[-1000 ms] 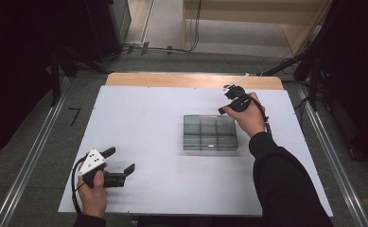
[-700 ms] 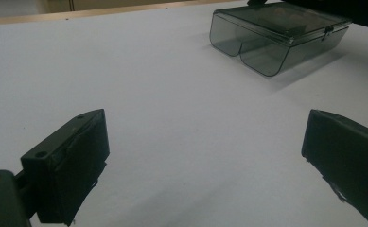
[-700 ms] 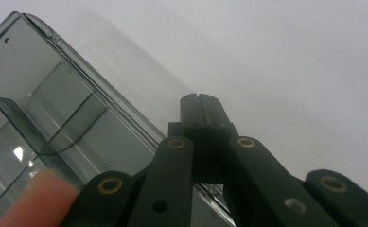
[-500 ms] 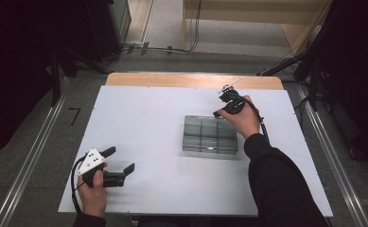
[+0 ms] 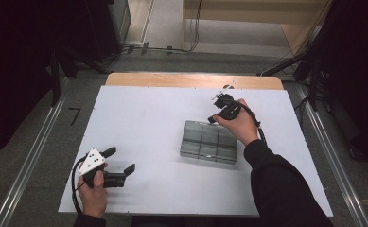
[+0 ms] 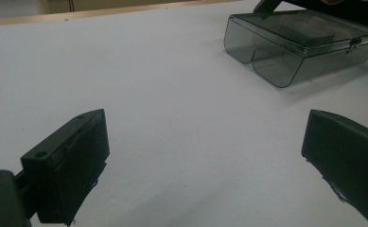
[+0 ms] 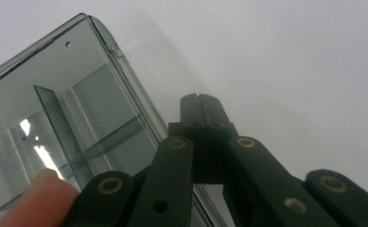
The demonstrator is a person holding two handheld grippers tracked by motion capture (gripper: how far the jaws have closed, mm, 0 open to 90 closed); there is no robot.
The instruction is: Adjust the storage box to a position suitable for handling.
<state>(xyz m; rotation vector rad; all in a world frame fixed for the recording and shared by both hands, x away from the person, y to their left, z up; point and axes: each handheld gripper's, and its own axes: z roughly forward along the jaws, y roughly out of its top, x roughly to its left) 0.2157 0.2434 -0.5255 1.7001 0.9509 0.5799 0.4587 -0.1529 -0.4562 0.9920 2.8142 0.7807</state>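
On the white table (image 5: 148, 127), seen from the high view, a smoky clear plastic box (image 5: 208, 142) with dividers sits a little right of centre. The right gripper (image 5: 212, 119) hovers at the box's far edge, angled down toward it, held by a hand in a dark sleeve (image 5: 281, 184). Near the front left corner, the left gripper (image 5: 120, 160) lies low on the table in the other hand, its jaws spread apart and aimed to the right, well apart from the box.

In the left gripper view, the two black jaws stand wide at either side with bare table between them. The box (image 6: 297, 42) lies farther off at the upper right, lid closed with a small latch on its front.

In the right gripper view, the jaws are pressed together with nothing between them. The gripper tip (image 7: 201, 106) is just beside the box's rim (image 7: 125, 71); whether it touches is unclear. Compartments show through the lid, and a fingertip (image 7: 39, 194) intrudes at the lower left.
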